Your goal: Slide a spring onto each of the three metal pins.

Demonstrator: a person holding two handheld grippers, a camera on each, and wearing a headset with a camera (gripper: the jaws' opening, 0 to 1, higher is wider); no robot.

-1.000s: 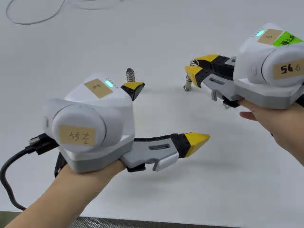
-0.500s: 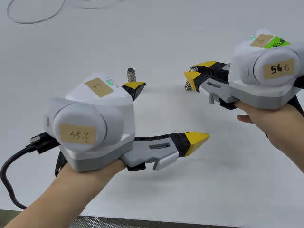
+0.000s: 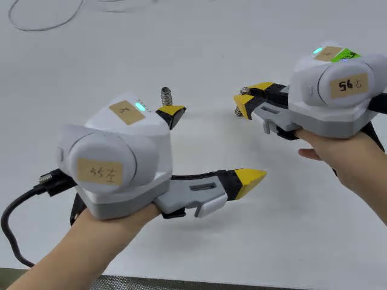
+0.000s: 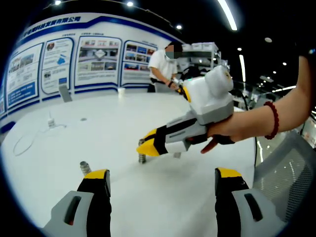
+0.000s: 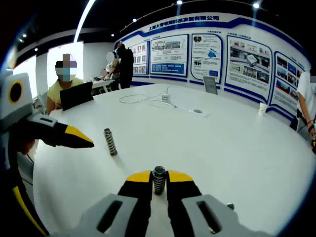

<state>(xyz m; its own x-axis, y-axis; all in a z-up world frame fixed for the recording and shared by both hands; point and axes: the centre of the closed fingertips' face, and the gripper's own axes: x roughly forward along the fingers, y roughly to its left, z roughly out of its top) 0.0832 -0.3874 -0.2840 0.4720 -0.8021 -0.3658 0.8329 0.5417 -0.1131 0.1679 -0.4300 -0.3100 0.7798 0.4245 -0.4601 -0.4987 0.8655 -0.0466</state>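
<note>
**Clamping one upright spring, the other tongs spread wide**

Most of the spring (image 5: 158, 181) is covered by the yellow tips of the right gripper (image 5: 159, 177), which are pressed onto it from both sides. Whether a pin runs through its coils cannot be made out. In the head view those jaws hide nearly all of it apart from its lower end at the table (image 3: 199, 36). A small metal piece (image 5: 229, 206) low in the right gripper view is too tiny to identify.

The left gripper (image 3: 210, 145) hangs nearer the person, its jaws wide apart and holding nothing. Its far tip lies just beside the second spring (image 3: 165, 95), whose foot goes behind that tip. A white cable (image 3: 36, 23) loops at the table's far side, well apart from both springs.

Both springs stand upright near each other, long axes square to the tabletop. The right gripper's jaws reach the clamped one from the side, roughly level with the table.
</note>
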